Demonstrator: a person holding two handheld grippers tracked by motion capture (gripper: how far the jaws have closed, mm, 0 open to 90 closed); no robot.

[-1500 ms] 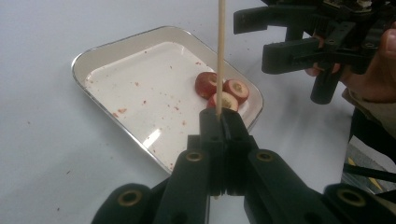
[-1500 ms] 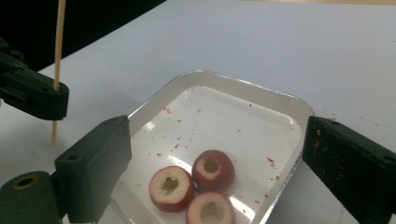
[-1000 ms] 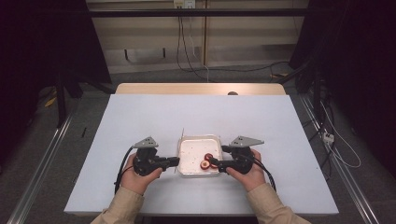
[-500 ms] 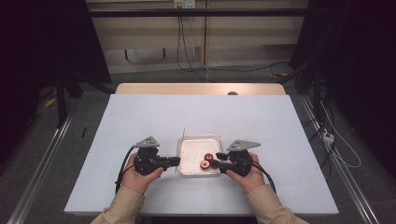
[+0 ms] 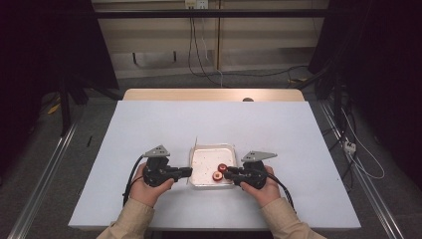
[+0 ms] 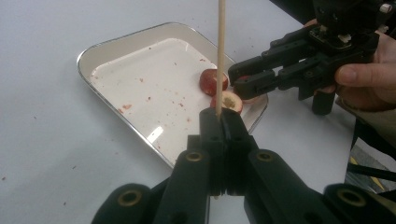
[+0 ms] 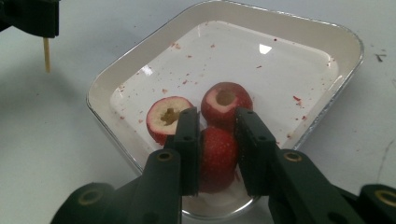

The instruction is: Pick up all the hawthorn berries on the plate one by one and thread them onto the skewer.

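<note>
Red fruit [image 7: 215,156]: one piece, clamped between your right gripper [image 7: 217,154] jaws, which have just been closing, at the near edge of the white tray [image 7: 112,79]. Two cored pieces, possibly hawthorn, lie just beyond. Wooden skewer [image 6: 221,56]: upright, pinched in your left gripper [image 6: 223,122] beside the tray.

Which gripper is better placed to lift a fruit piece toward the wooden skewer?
Right. The right gripper, whose jaws have just been closing, clamps a red cored fruit piece in the white rectangular tray. The left gripper is shut on the thin wooden skewer, so it cannot pick.
</note>
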